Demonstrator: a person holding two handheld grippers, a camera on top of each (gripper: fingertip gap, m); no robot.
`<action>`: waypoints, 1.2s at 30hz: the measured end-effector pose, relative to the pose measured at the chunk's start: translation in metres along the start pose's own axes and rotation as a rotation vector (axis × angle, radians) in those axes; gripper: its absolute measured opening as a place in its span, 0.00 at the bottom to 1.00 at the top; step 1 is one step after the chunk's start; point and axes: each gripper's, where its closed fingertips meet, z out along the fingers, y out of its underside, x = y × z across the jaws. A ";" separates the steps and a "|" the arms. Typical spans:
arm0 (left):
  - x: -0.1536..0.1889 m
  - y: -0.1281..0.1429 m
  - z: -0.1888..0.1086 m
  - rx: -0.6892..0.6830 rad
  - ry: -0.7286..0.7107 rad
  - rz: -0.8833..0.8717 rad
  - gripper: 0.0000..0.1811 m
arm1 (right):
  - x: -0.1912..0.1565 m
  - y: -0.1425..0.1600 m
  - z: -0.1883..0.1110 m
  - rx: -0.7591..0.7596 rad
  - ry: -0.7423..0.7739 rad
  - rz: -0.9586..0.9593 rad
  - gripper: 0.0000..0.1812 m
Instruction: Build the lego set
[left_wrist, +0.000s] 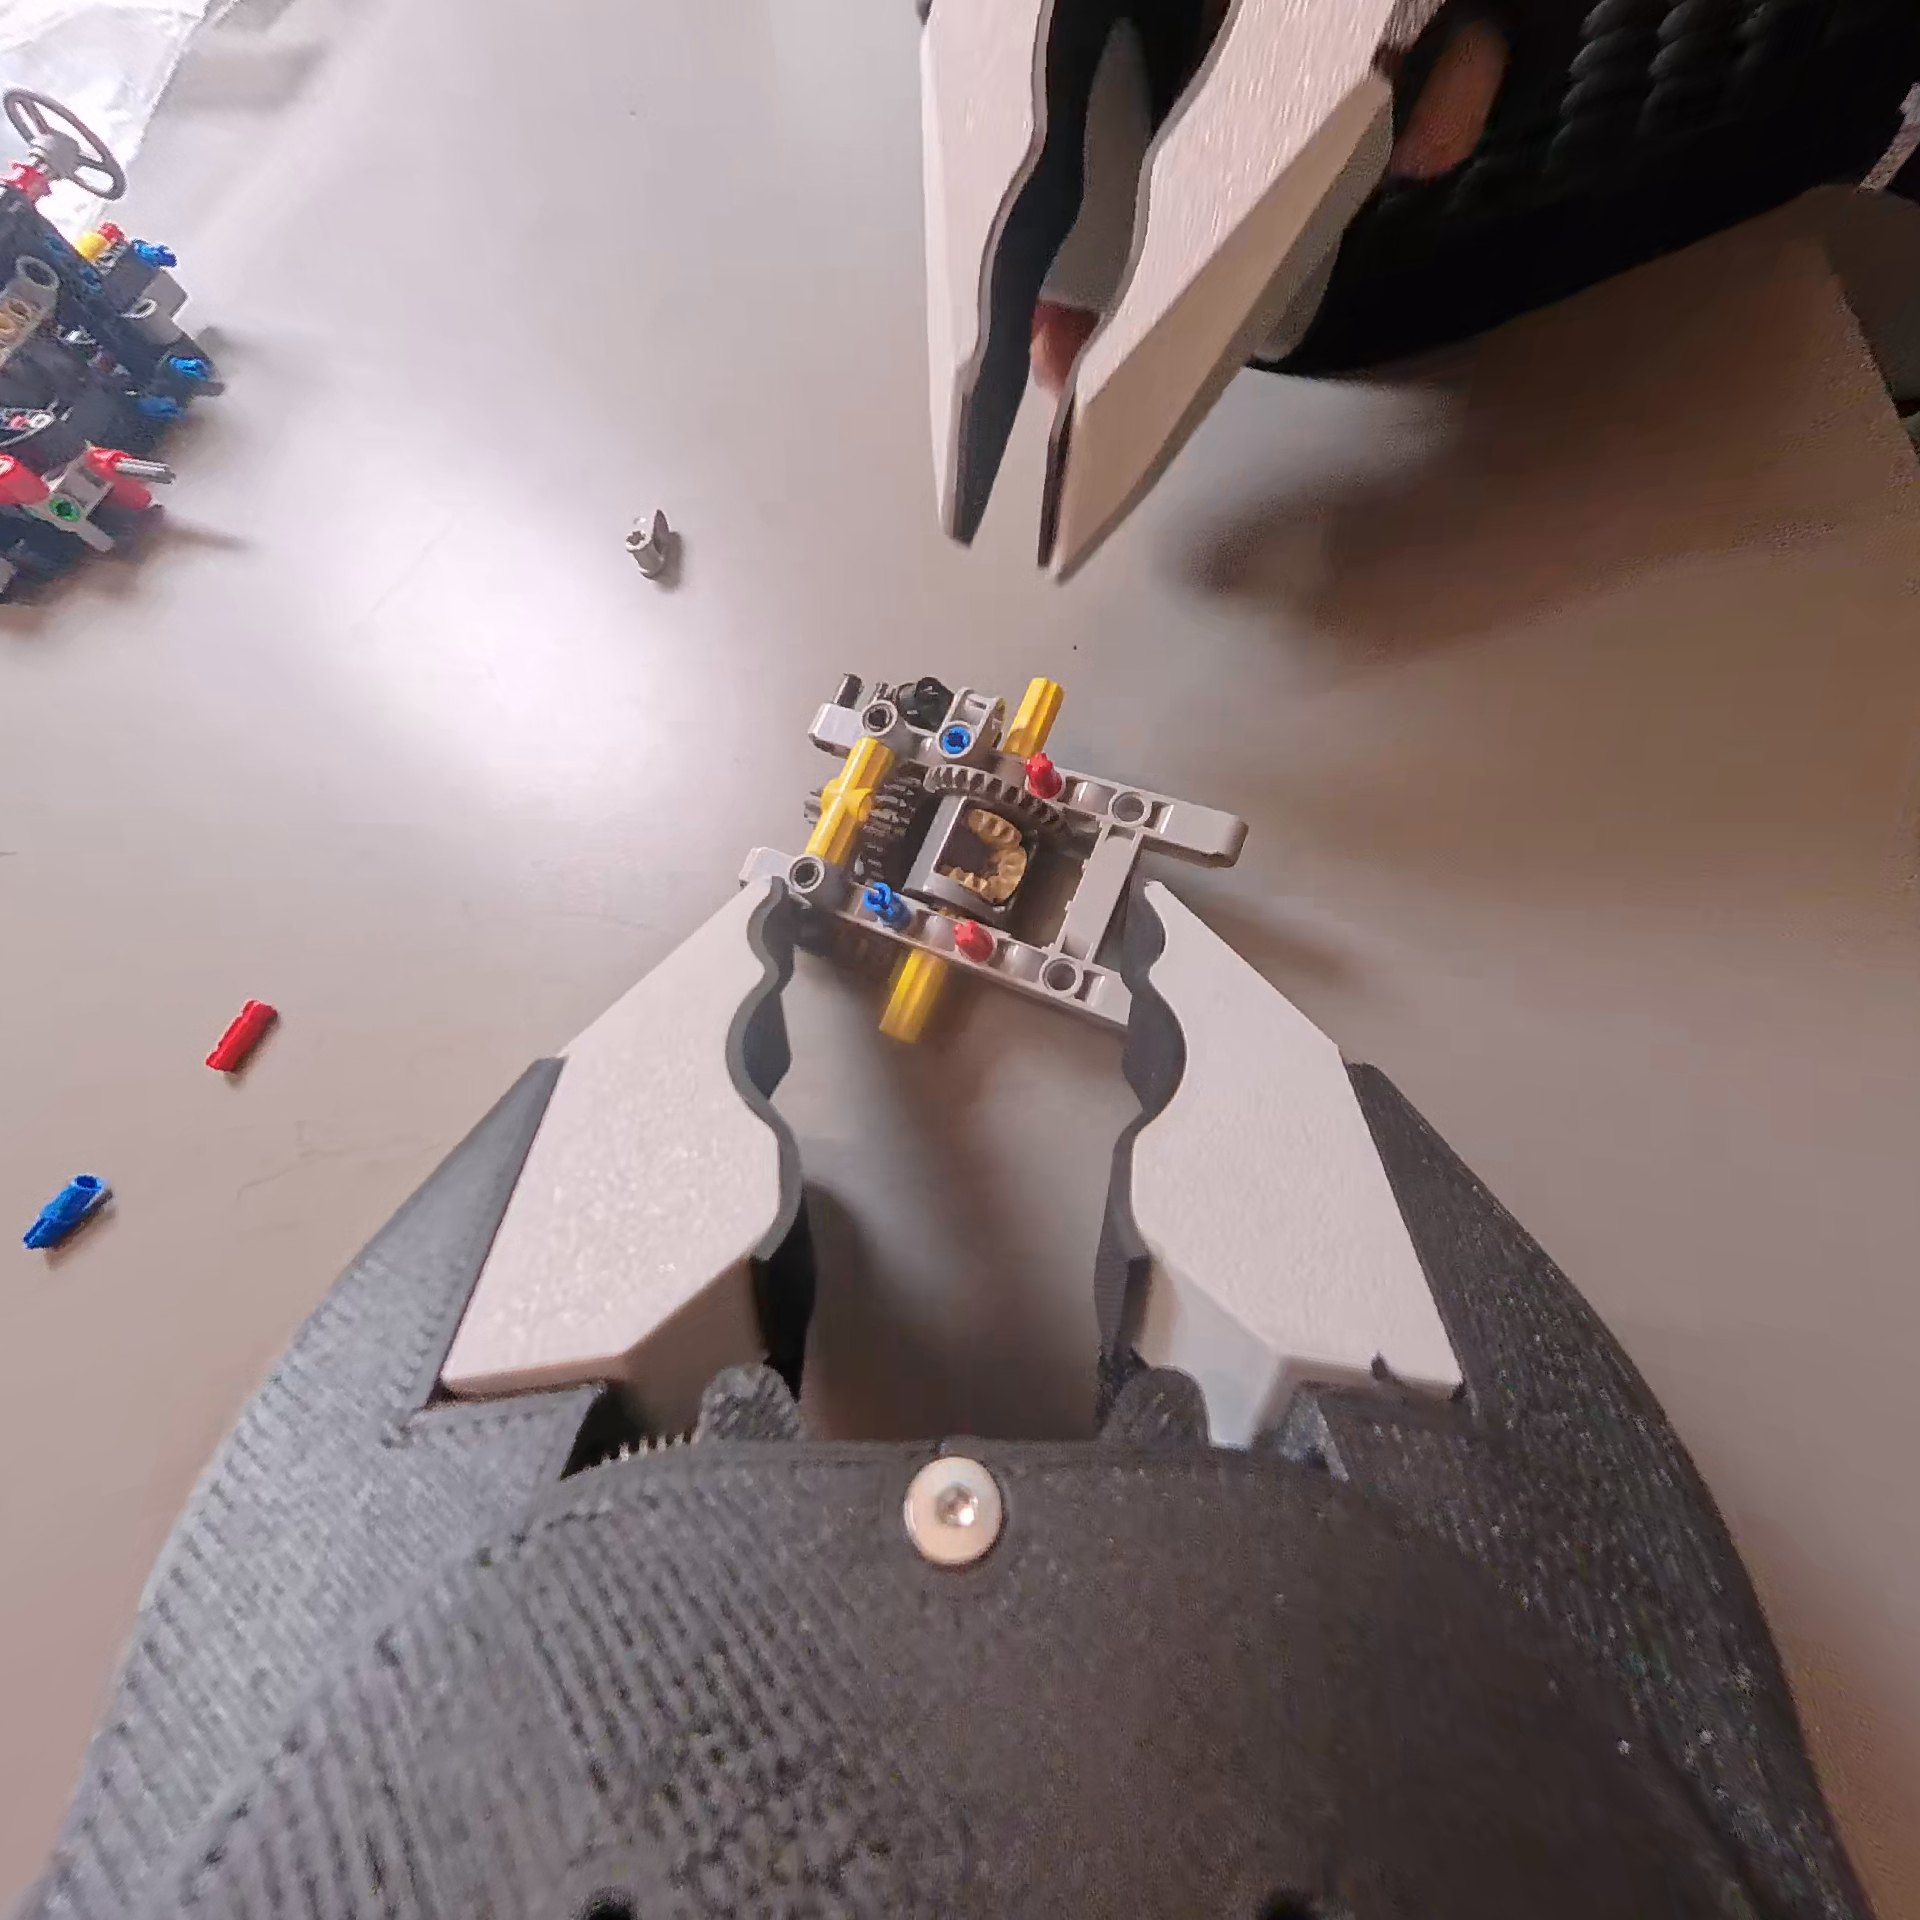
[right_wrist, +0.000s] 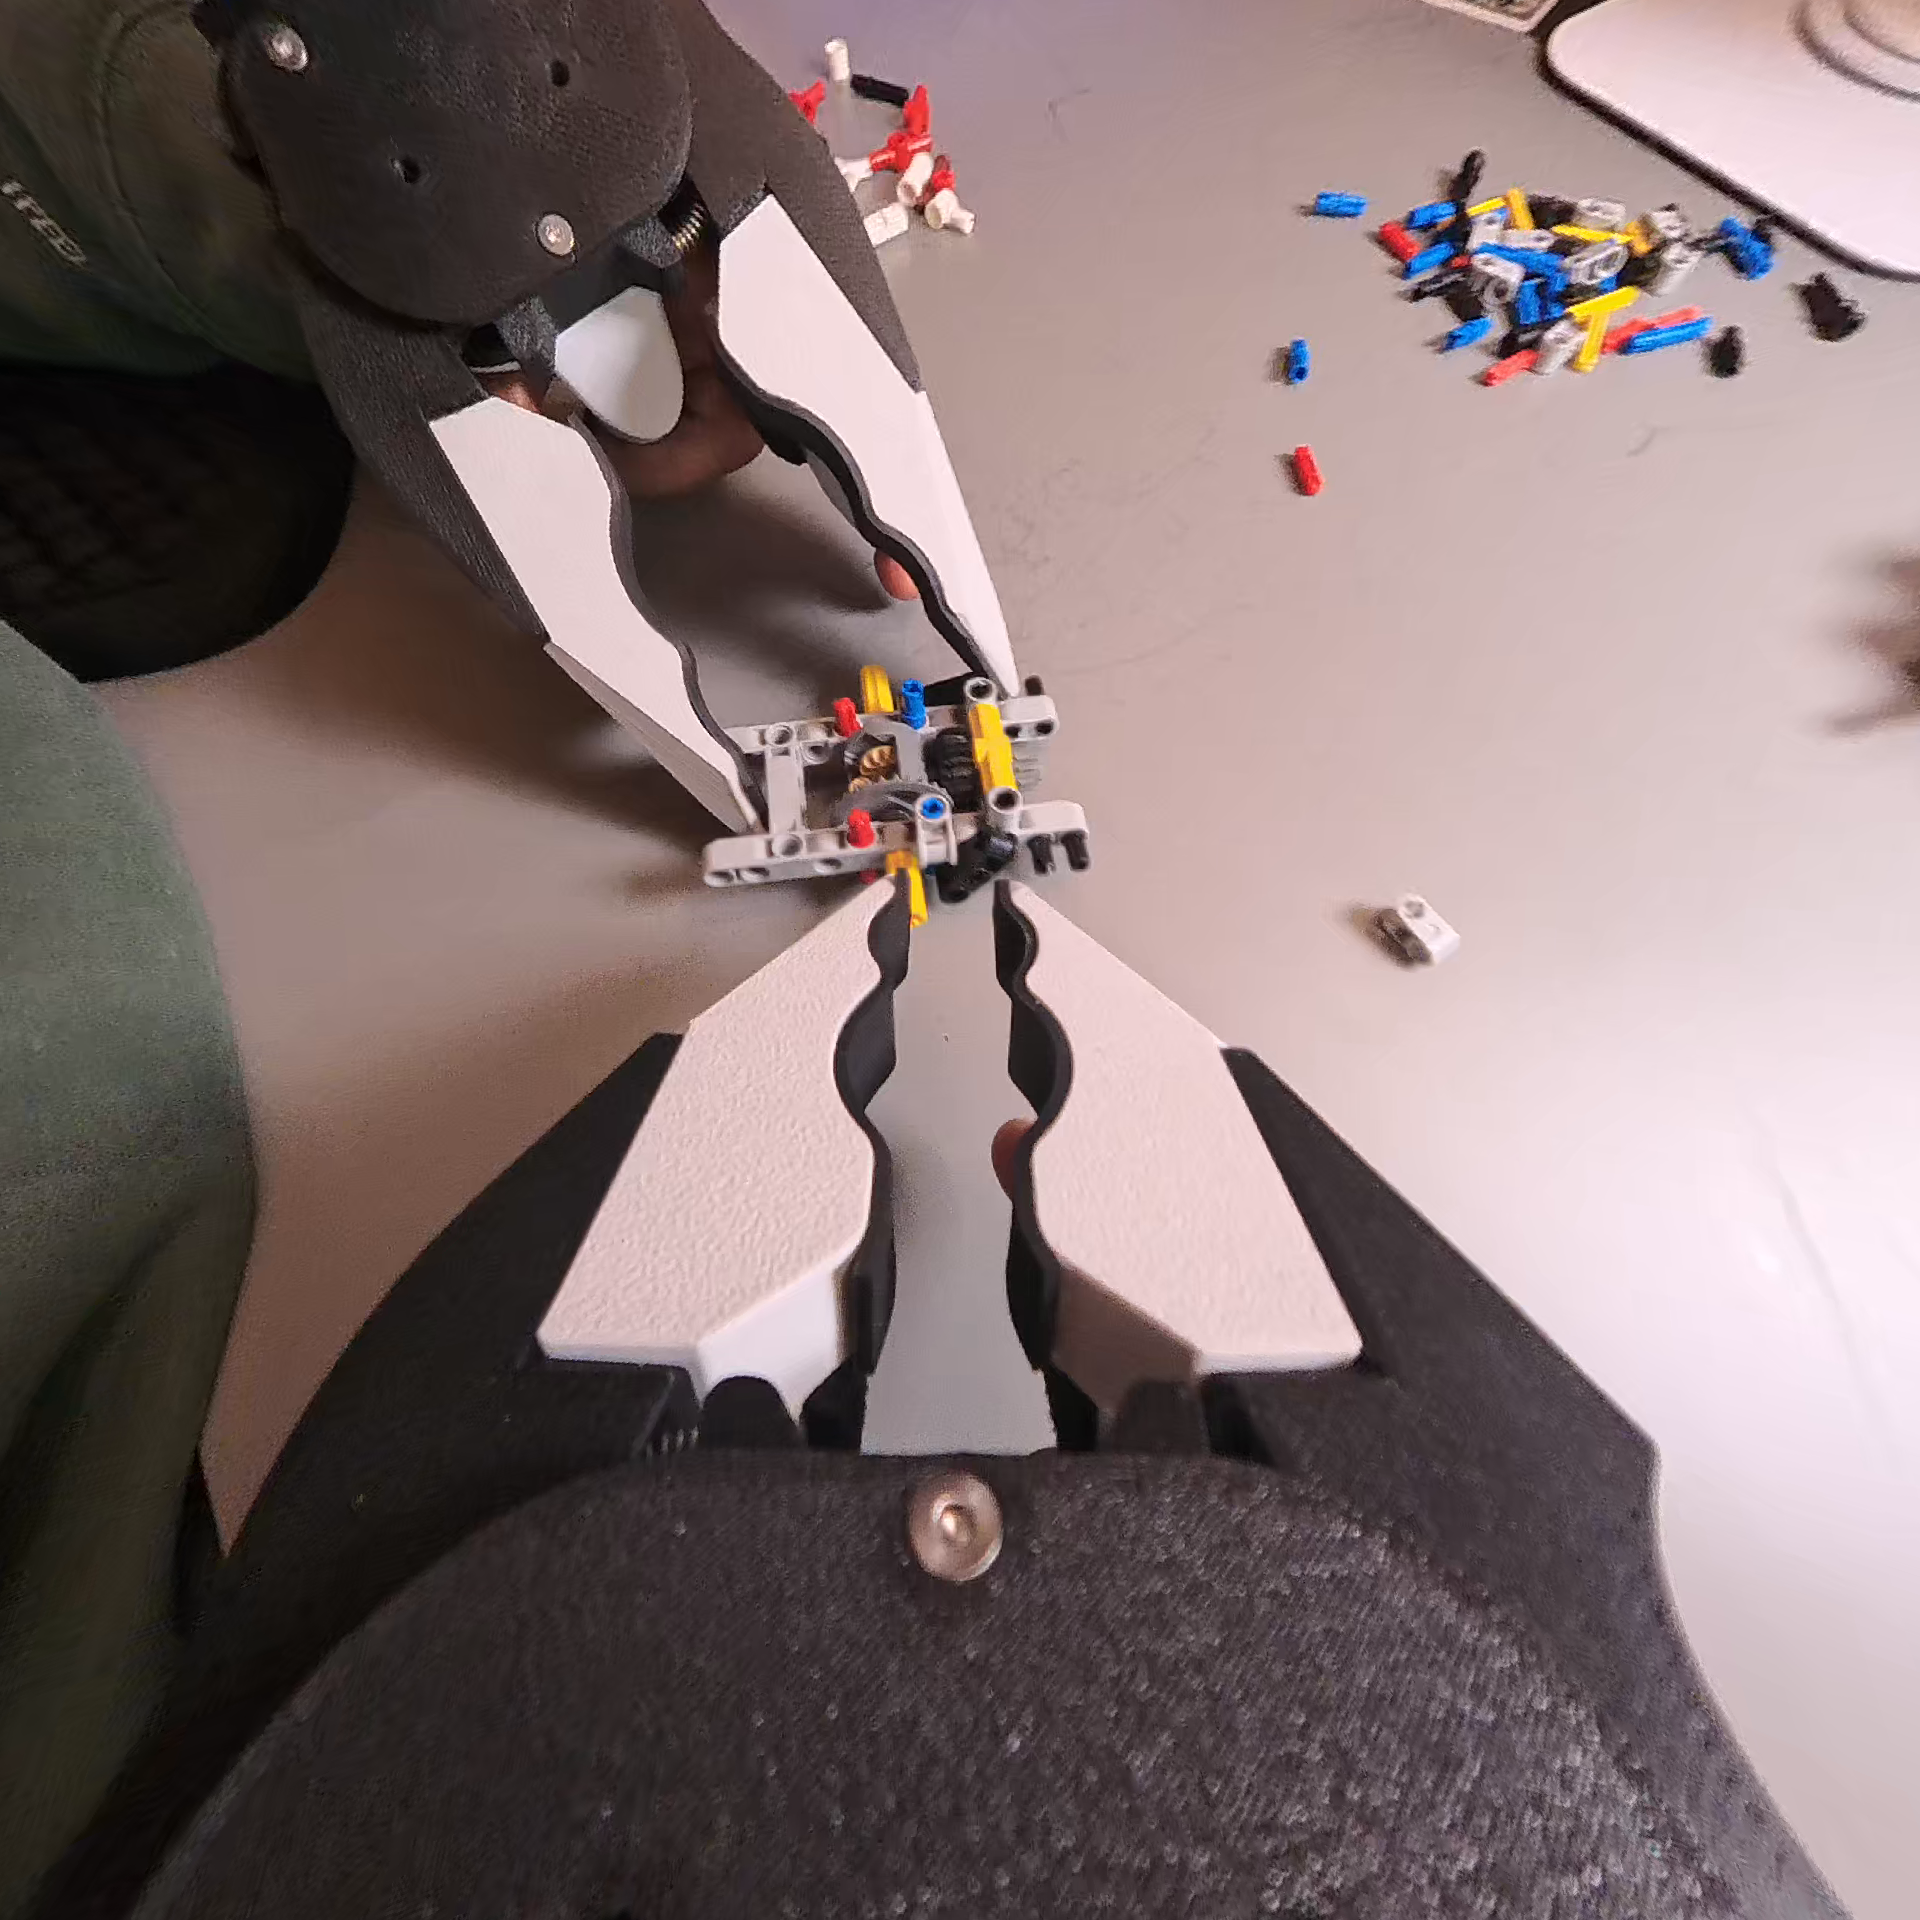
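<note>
A small grey Lego frame assembly (left_wrist: 1049, 883) with a gear differential, yellow axles and red and blue pins rests on the table. My left gripper (left_wrist: 961, 894) is shut on it, one fingertip at each side of the frame; the right wrist view shows this too (right_wrist: 875, 748). My right gripper (right_wrist: 948, 899) is open by a narrow gap and empty. Its tips are just short of the assembly's (right_wrist: 894, 790) near edge, beside a yellow axle end (right_wrist: 914, 894). In the left wrist view the right gripper (left_wrist: 1008, 545) hangs above and beyond the assembly, blurred.
A partly built black chassis with a steering wheel (left_wrist: 73, 343) stands far left. Loose on the table are a grey connector (left_wrist: 652, 545), a red pin (left_wrist: 241, 1034) and a blue pin (left_wrist: 64, 1210). A pile of mixed pieces (right_wrist: 1558, 270) and red-white pieces (right_wrist: 904, 156) lie beyond. My right fingertips sit around 6 cm from my left ones. My right tips are roughly 10 cm from the grey connector (left_wrist: 652, 545). Look for it in the right wrist view (right_wrist: 1400, 929) too.
</note>
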 end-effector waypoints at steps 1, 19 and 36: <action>0.000 0.000 0.000 -0.001 -0.007 0.000 0.34 | -0.002 0.000 0.005 -0.012 -0.006 -0.013 0.08; 0.002 0.002 -0.005 -0.001 -0.069 0.016 0.34 | -0.002 0.001 0.025 -0.054 -0.106 -0.063 0.08; -0.004 0.004 -0.008 -0.008 -0.164 0.031 0.34 | -0.010 -0.009 0.031 -0.004 -0.106 -0.292 0.10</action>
